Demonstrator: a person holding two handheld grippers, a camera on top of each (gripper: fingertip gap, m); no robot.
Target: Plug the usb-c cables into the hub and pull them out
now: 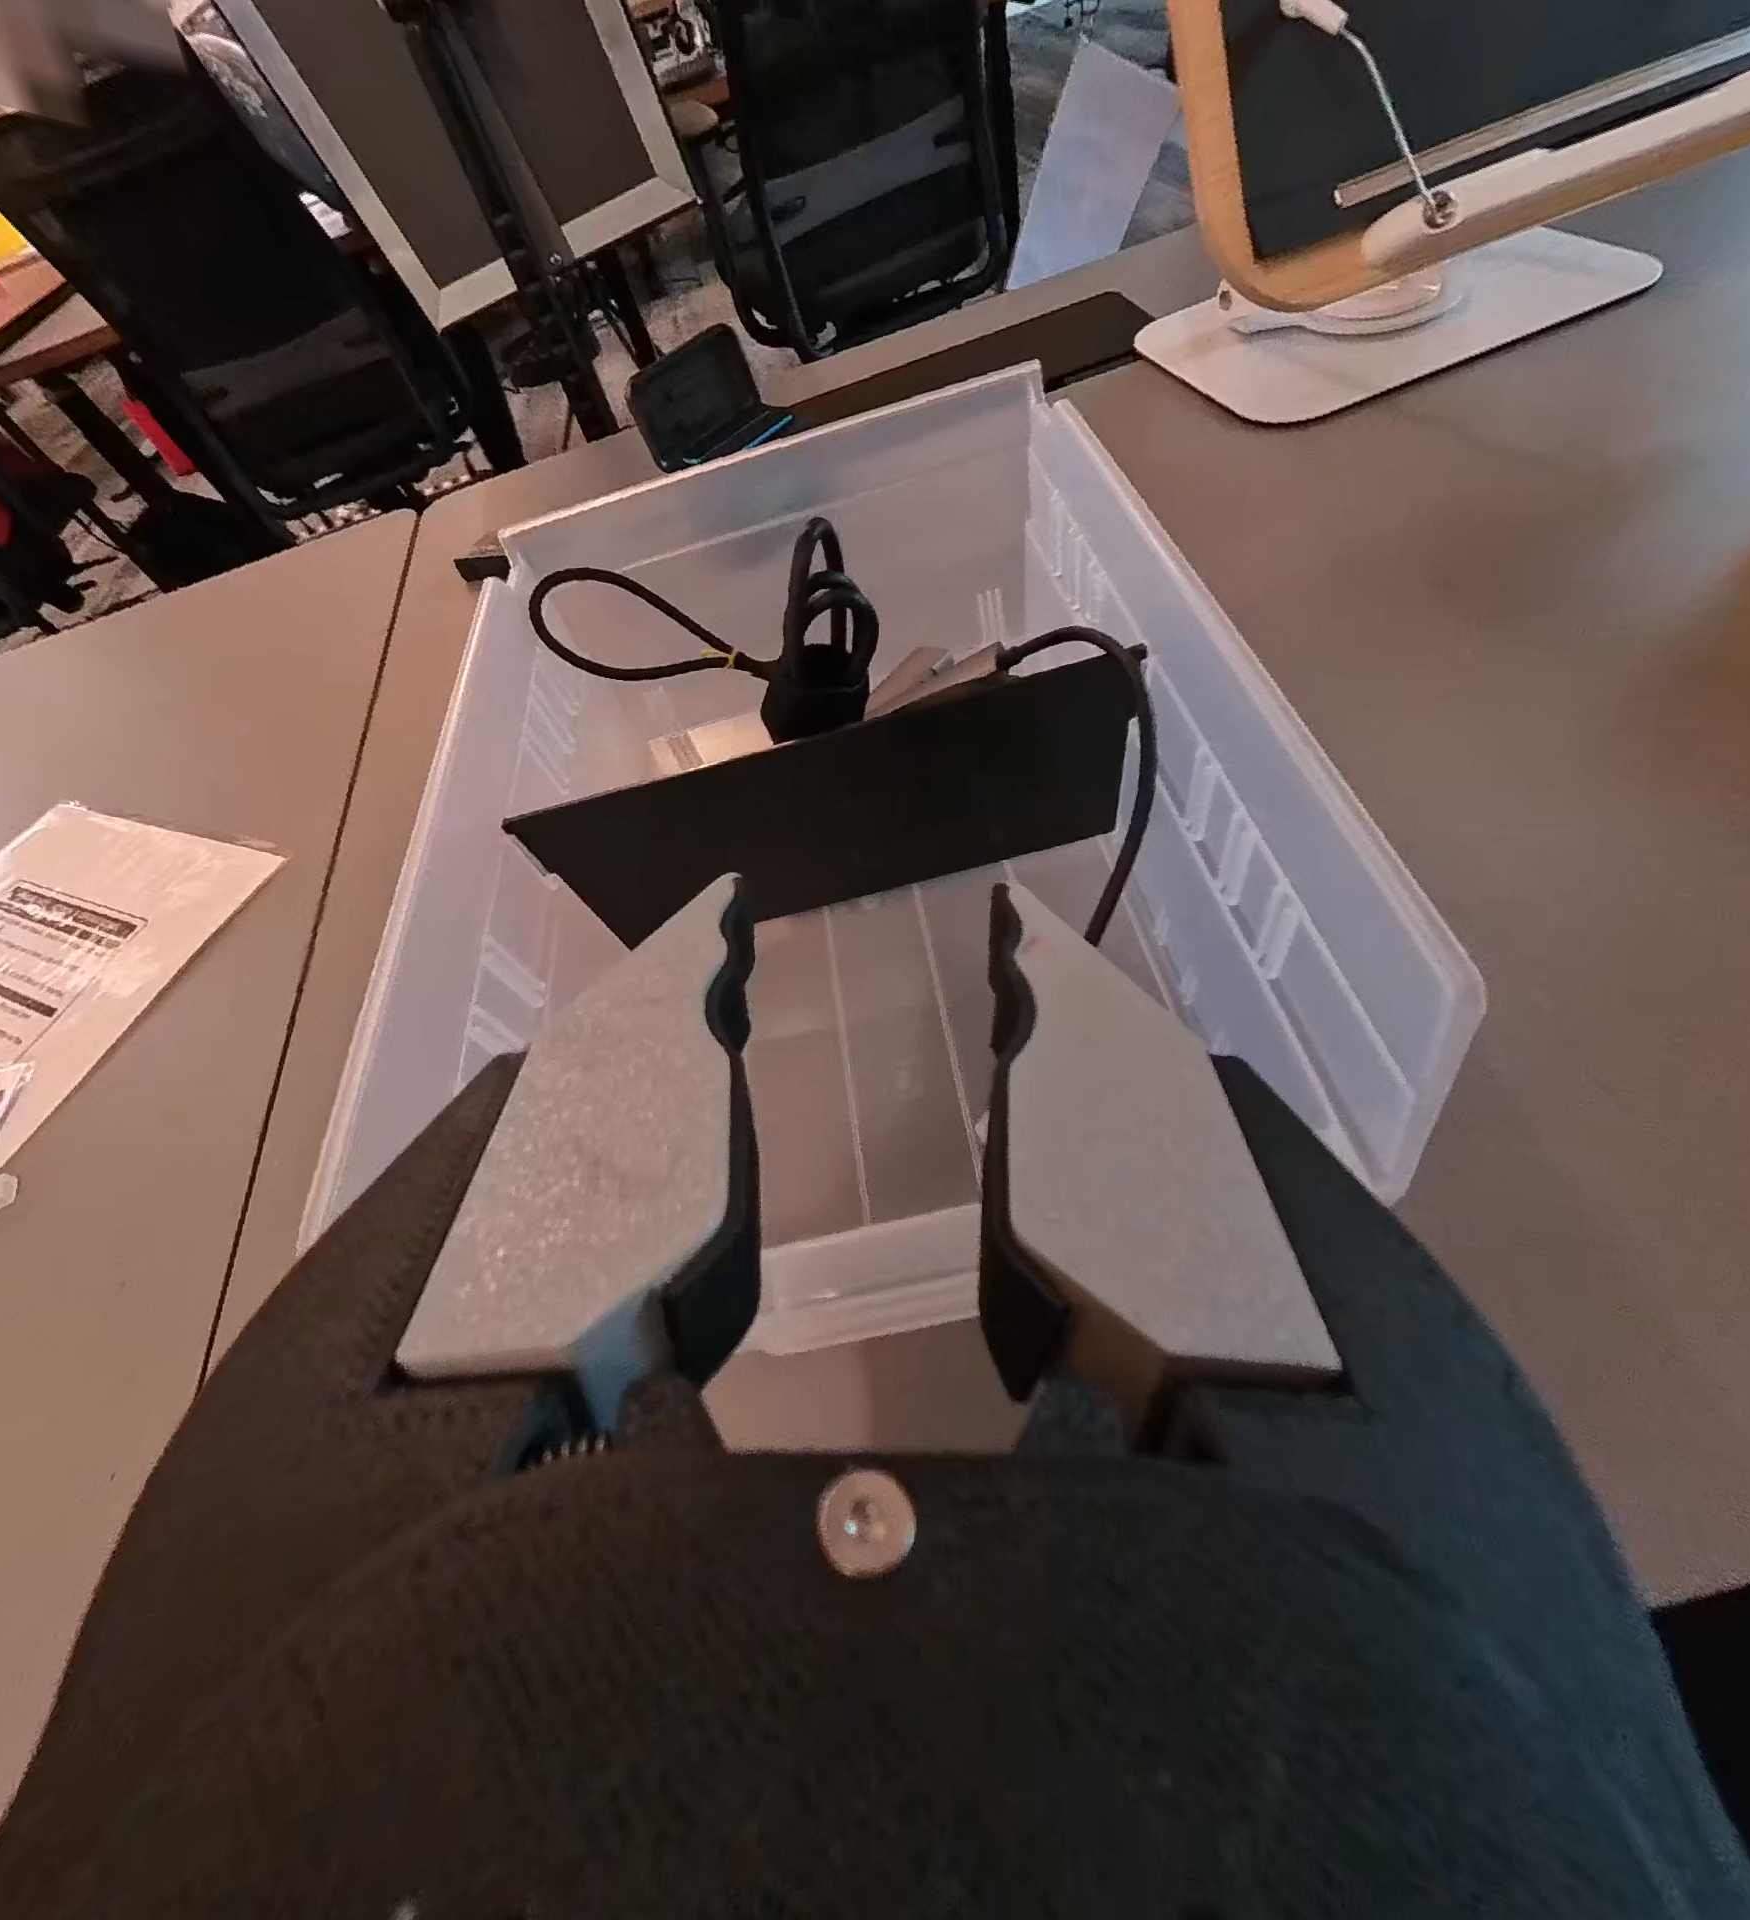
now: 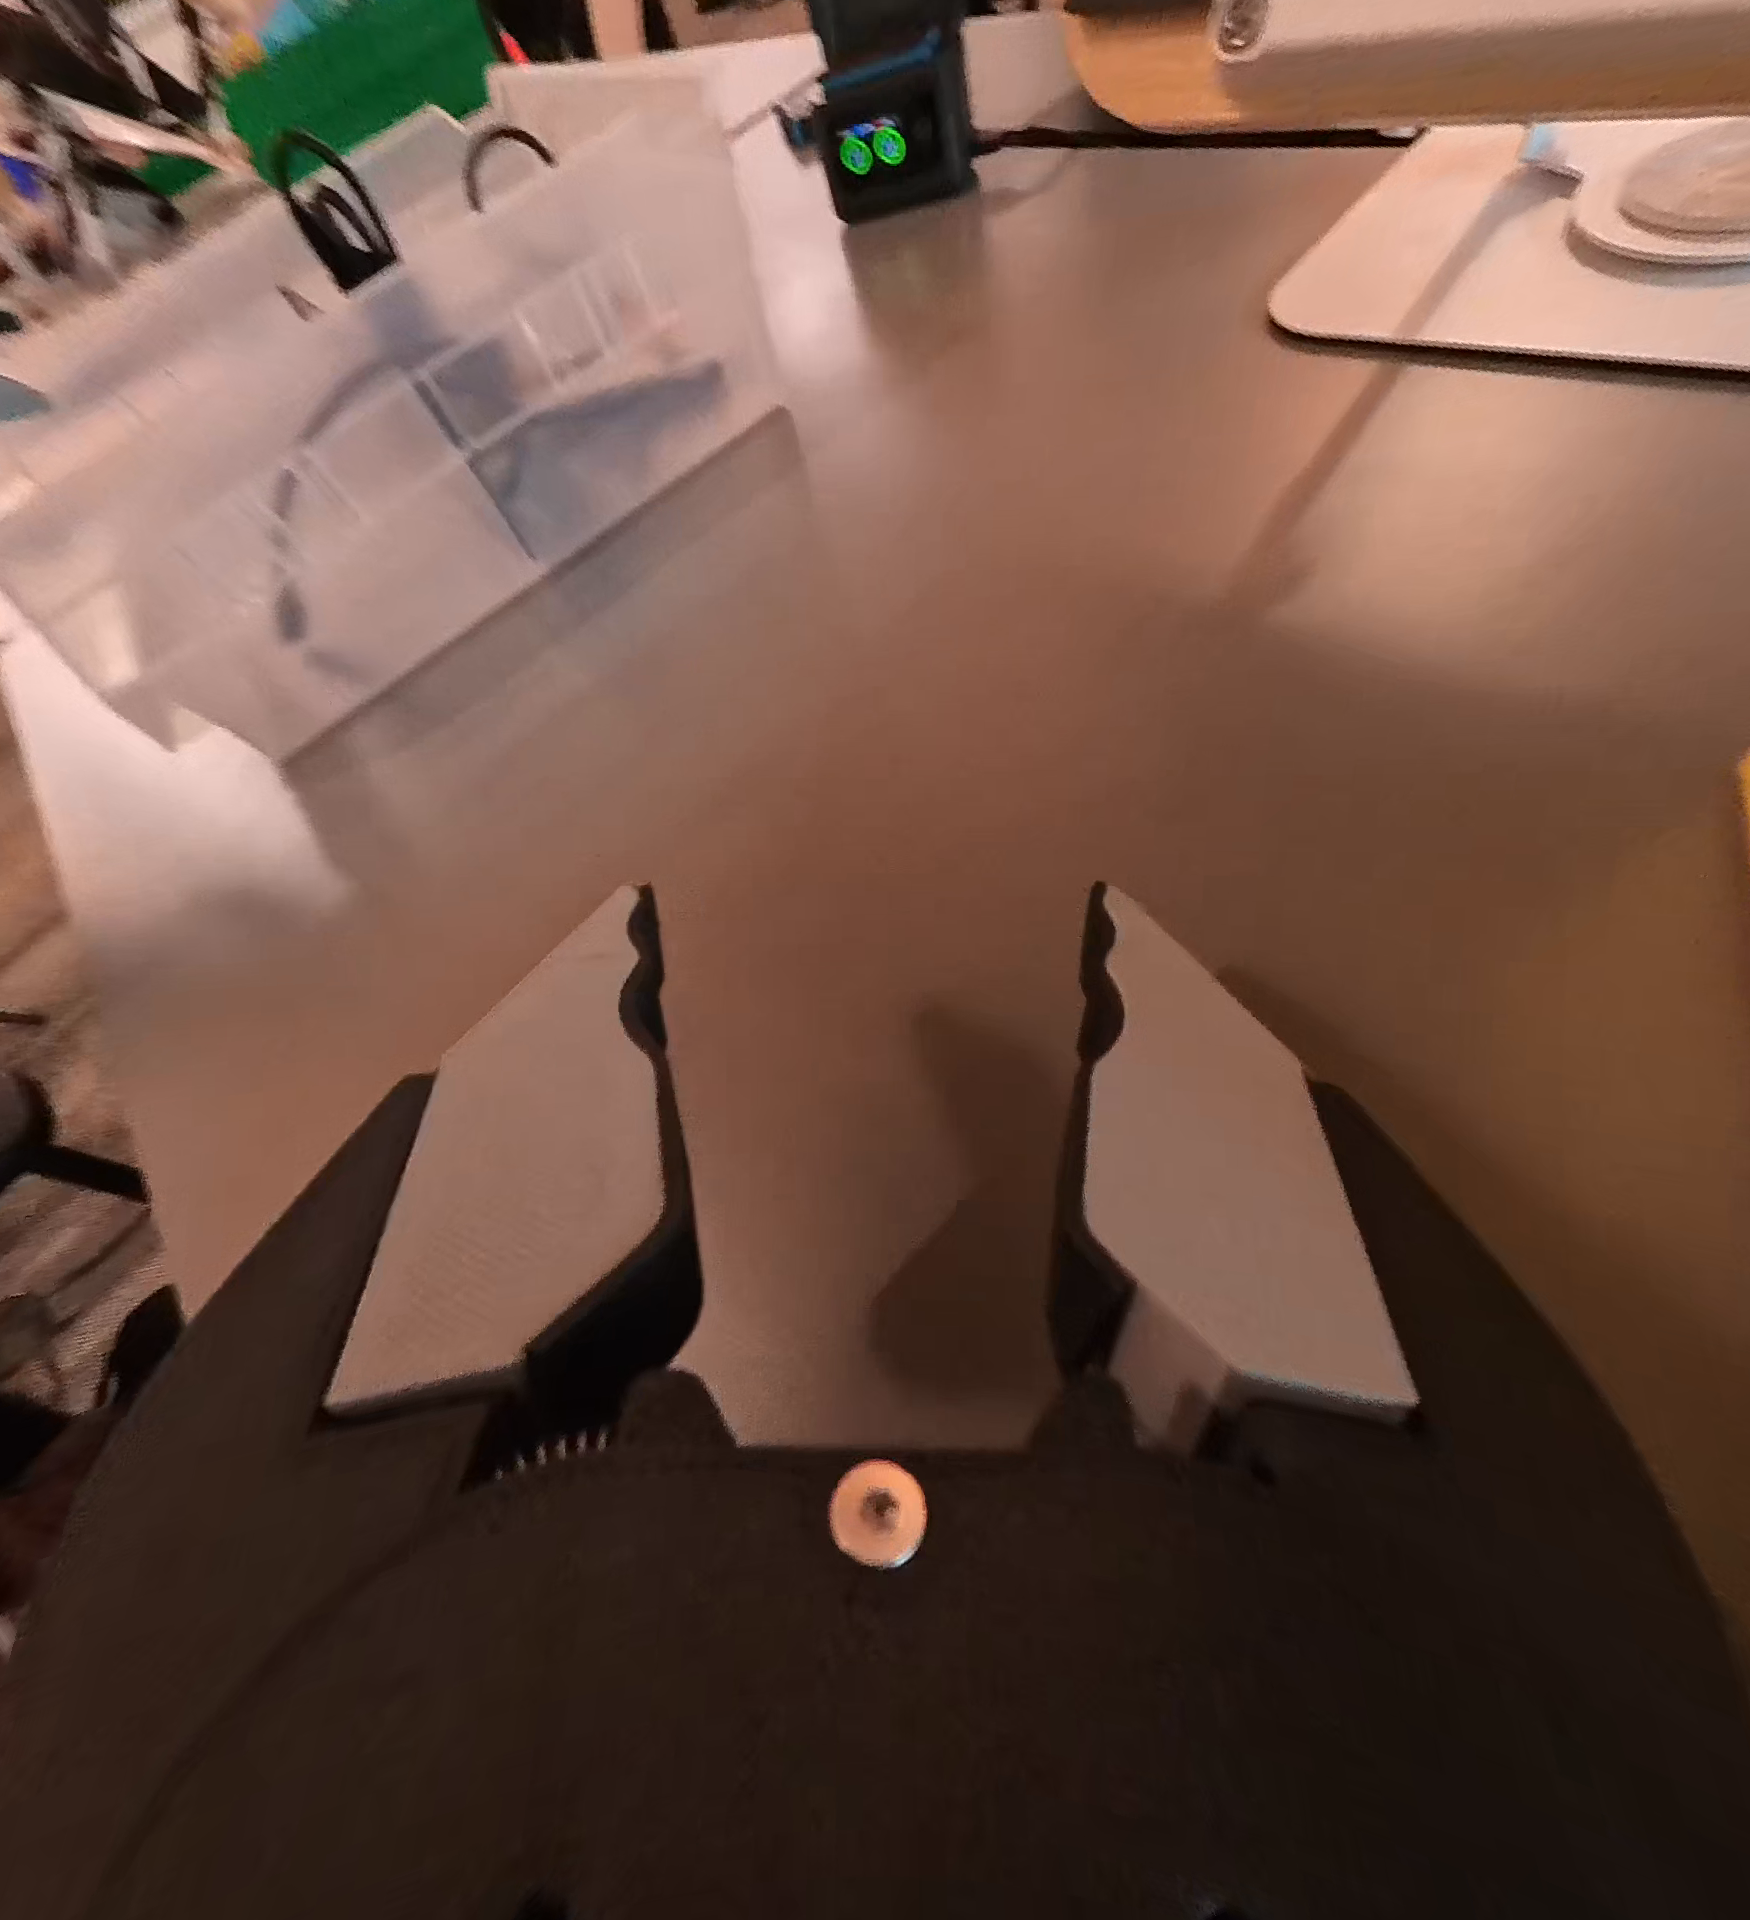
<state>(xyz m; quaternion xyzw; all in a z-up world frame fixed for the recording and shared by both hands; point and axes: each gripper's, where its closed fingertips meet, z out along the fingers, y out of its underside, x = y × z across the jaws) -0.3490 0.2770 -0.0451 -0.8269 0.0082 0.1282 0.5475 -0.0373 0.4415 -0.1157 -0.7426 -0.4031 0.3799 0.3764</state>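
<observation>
Left gripper (image 1: pixel 866 904) hanging with fingers apart, gripping nothing, tips poised over the near half of a clear plastic bin (image 1: pixel 1255 852). Just beyond the tips, a flat black panel (image 1: pixel 850 800) lying tilted across the bin's middle. Behind it, a silver hub (image 1: pixel 705 743) sitting on the bin floor, partly hidden, with bundled black usb-c cables (image 1: pixel 819 644) looping above it; another black cable (image 1: pixel 1131 821) trailing down the right side. Bin resting on a grey table (image 1: pixel 1473 727), printed sheets (image 1: pixel 71 956) lying off to the left, a monitor base (image 1: pixel 1411 312) standing far right.

Right gripper (image 2: pixel 871 904) hovering over bare table, fingers spread wide, carrying nothing. Bin appearing blurred, well apart, up and left.
</observation>
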